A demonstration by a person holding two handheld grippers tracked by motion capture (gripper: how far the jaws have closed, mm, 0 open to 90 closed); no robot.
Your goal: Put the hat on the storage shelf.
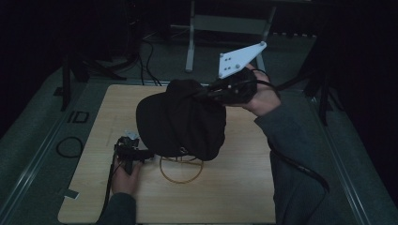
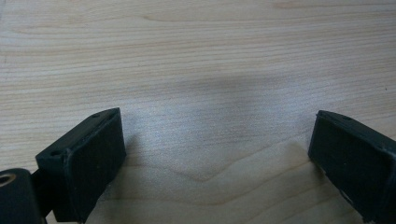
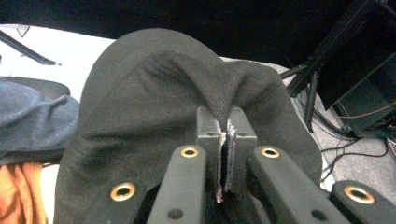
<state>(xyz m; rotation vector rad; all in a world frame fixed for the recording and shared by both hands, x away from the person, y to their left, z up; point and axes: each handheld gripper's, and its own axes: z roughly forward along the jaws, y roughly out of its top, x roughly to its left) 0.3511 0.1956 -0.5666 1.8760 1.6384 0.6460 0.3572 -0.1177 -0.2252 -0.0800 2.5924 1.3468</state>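
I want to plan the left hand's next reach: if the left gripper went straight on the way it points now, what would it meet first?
Most likely the bare wooden table; the left gripper stands open over it.

From here, the black cap [image 1: 180, 122] covers part of the yellow ring [image 1: 181, 171] on my table [image 1: 234, 187]. My right gripper [image 3: 223, 140] pinches cloth; its pad faces are hidden.
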